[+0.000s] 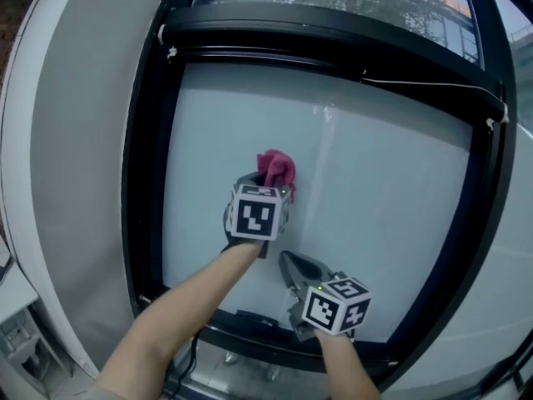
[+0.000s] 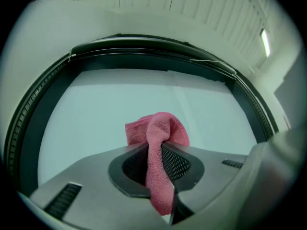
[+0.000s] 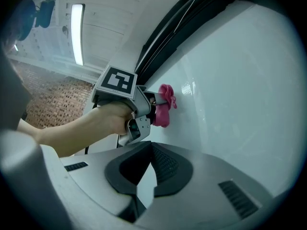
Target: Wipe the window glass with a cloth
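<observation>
A pale window glass (image 1: 383, 182) fills a black frame (image 1: 141, 182). My left gripper (image 1: 268, 186) is shut on a pink cloth (image 1: 276, 168), which is bunched against the glass near its middle. In the left gripper view the pink cloth (image 2: 158, 152) runs down between the closed jaws and puffs out above them on the glass (image 2: 96, 109). The right gripper (image 1: 293, 267) hangs lower and to the right, near the pane's bottom, shut with nothing in it. The right gripper view shows the left gripper (image 3: 156, 110), the cloth (image 3: 164, 110) and the glass (image 3: 240, 95).
The black frame's bottom rail (image 1: 250, 327) runs just below the right gripper. A grey wall (image 1: 75, 182) stands left of the window. A thin white cord (image 1: 433, 86) crosses the top of the pane. A brick wall (image 3: 53, 99) shows behind the left arm (image 3: 72, 128).
</observation>
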Motion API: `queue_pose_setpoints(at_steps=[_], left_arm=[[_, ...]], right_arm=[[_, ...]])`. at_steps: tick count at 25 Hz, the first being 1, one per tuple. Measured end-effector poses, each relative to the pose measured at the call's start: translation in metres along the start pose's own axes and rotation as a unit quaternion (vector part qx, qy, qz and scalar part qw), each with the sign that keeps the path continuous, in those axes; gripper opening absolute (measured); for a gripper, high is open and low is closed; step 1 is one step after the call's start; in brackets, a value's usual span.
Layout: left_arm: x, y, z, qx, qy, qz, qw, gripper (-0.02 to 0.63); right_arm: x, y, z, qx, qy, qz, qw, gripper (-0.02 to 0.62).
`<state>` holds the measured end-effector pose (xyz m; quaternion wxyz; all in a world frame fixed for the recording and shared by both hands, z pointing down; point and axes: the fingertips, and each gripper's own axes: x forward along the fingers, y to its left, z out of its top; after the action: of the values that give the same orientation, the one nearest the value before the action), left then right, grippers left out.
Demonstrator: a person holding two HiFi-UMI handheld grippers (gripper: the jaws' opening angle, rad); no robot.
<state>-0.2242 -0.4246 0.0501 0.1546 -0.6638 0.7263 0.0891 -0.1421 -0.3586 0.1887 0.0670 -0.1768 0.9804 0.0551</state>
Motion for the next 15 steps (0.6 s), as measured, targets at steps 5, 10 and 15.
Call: queue_pose_setpoints(at_steps=[5, 10, 15], left_arm=[[0.006, -0.047, 0.002, 0.001, -0.003, -0.035, 0.9994, 0.052], [0.012, -0.082, 0.003, -0.007, -0.014, -0.052, 0.9986, 0.052], [0.012, -0.128, 0.002, -0.022, 0.004, -0.085, 0.9961, 0.052]], right_arm=[[-0.025, -0.020, -0.003, 0.012, -0.004, -0.025, 1.000, 0.002], [-0.048, -0.037, -0.003, 0.021, -0.010, -0.048, 0.999, 0.002], [-0.079, -0.047, -0.003, 0.026, -0.002, -0.076, 0.997, 0.002]])
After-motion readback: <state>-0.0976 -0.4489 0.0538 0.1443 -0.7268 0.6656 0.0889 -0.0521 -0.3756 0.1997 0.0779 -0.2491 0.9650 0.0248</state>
